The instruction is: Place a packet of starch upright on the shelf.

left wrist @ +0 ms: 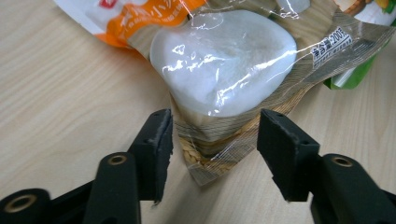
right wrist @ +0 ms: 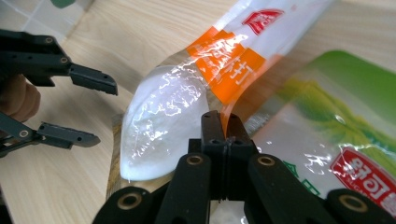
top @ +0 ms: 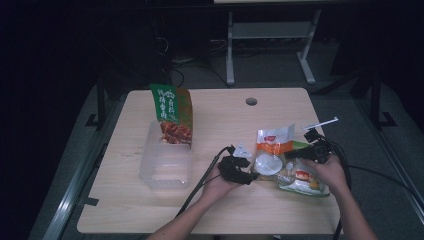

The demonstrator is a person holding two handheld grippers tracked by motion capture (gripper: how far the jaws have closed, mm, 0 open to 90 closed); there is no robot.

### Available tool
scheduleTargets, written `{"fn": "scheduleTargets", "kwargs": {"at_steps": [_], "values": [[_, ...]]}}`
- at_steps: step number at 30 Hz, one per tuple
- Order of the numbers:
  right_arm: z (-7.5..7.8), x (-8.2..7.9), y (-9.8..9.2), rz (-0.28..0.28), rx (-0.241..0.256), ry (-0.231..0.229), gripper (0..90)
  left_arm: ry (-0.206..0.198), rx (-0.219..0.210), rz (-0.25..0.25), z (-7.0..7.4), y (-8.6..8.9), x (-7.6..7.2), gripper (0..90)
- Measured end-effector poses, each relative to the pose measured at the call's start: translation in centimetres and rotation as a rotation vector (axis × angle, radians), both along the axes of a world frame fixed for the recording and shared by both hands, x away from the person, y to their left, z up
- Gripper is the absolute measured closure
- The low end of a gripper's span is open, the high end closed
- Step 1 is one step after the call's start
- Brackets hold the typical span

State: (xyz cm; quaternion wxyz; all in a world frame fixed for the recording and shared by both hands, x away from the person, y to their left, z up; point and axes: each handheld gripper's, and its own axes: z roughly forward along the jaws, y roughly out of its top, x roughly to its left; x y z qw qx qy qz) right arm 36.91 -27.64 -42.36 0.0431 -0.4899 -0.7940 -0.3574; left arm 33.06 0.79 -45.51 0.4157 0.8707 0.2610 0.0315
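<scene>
The worktop (top: 215, 210) is pale wood with a round hole (top: 251, 101) near its far edge. At about 9 o'clock from the hands stands a clear plastic container (top: 165, 167), and a green snack bag (top: 172, 115) with a picture of red-brown food leans upright in its far end. These two are well apart from the tongs and do not block them.

At 3 o'clock from the container, two packs lie overlapping on the worktop. The upper one is an orange-and-white pouch (top: 274, 150) with a clear window that shows a white rounded lump (left wrist: 224, 60) and some grains (left wrist: 205, 151) under it. The lower one is a green pack (right wrist: 345, 135) that sticks out beneath the pouch on the right side.

The left tongs (top: 239, 167) are released, with the jaws wide apart. In the left gripper view the near corner of the pouch lies between the two jaws, at 12 o'clock from them, and neither jaw touches it. The left hand (top: 217, 182) holds these tongs just at 9 o'clock from the pouch.

The right tongs (right wrist: 223, 128) are clenched, both jaws pressed together. In the right gripper view their tips meet the film of the pouch beside its orange band, so they seem to pinch the pouch edge. The right hand (top: 330, 172) rests above the green pack.
</scene>
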Motion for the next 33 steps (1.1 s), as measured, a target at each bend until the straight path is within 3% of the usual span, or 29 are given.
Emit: {"fn": "scheduleTargets", "kwargs": {"at_steps": [3,9,12,16,20,21,25,28,30,32,33], "values": [[0.6,-0.6,0.6,0.011,-0.032,-0.048,89.5,-0.002,-0.001,-0.006,0.1,0.1,0.1,39.9],[1.9,-2.3,1.1,0.03,-0.015,-0.151,89.7,0.011,-0.055,0.024,0.4,0.8,0.5,34.2],[2.5,-3.6,1.4,0.069,-0.006,-0.237,89.6,-0.028,-0.053,0.071,0.6,1.1,0.5,24.5],[2.8,-4.8,1.8,0.095,-0.034,-0.303,89.5,0.026,-0.099,0.065,0.4,1.2,0.9,25.3],[3.0,-5.5,1.5,0.159,0.028,-0.347,89.4,0.063,-0.132,0.026,0.2,1.0,1.1,29.8],[3.0,-5.7,1.6,0.171,0.041,-0.356,89.4,0.077,-0.16,0.024,0.2,1.0,1.3,30.8],[3.4,-6.1,2.0,0.219,0.038,-0.38,89.3,0.125,-0.211,0.019,0.6,0.9,1.8,32.8],[3.5,-6.2,2.3,0.226,0.027,-0.382,89.4,0.126,-0.246,-0.018,1.3,0.7,1.9,47.1],[3.5,-6.3,2.5,0.233,0.027,-0.376,89.4,0.129,-0.231,-0.025,1.4,0.5,1.9,52.1],[3.4,-6.3,2.8,0.233,0.017,-0.379,89.4,0.145,-0.25,-0.02,1.2,0.6,1.6,60.6],[3.3,-6.3,2.8,0.237,0.013,-0.375,89.4,0.124,-0.24,-0.024,1.2,0.6,1.4,64.9]]}}
